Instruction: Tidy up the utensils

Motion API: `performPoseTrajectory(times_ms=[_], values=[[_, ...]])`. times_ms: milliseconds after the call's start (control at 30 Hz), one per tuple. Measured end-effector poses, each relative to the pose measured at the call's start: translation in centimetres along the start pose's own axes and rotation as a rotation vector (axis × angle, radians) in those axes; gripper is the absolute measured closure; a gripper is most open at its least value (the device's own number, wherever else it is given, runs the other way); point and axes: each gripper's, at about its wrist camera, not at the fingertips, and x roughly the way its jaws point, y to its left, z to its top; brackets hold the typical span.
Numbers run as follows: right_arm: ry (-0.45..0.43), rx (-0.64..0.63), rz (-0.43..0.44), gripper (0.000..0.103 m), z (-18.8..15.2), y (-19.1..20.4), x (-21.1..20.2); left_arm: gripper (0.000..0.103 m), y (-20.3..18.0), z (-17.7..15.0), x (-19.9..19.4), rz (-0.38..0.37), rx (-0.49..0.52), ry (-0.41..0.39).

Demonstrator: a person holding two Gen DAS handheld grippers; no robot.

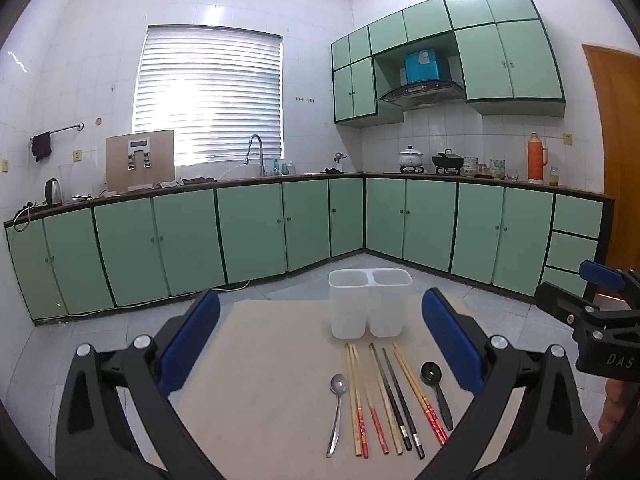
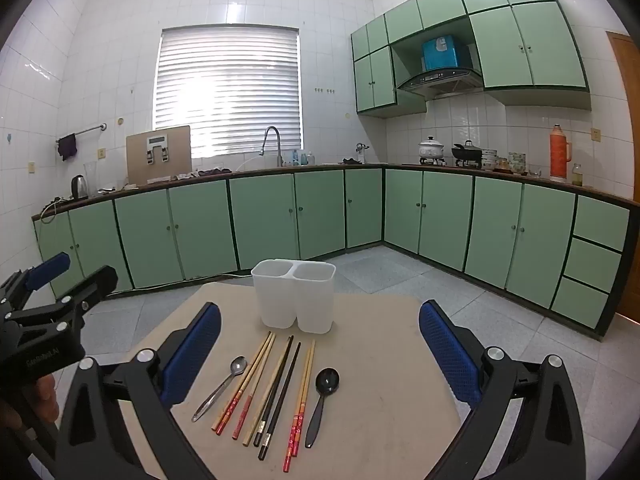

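Though tilted down, tools (image 1: 320, 344) agape.

Two spoons (image 2: 224, 386), eight chopsticks (image 2: 276, 390), one two-compartment holder (image 2: 294, 300).

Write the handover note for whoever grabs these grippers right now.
Left gripper: open, empty. Right gripper: open, empty.
White two-compartment holder stands upright at the table's far side, apparently empty.
In front of it, in a row: metal spoon, chopsticks, black spoon.
Done: nothing sorted yet.
Left: move all utensils into the holder.
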Motion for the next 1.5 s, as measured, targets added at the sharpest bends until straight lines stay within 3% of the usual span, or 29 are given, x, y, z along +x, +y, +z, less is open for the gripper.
performPoseTrajectory(times_ms=[1500], values=[[-0.002, 0.003, 0.001, 0.006, -0.06, -0.04, 0.06, 0.005, -0.18, -0.32, 0.44, 0.014, 0.005, -0.011]])
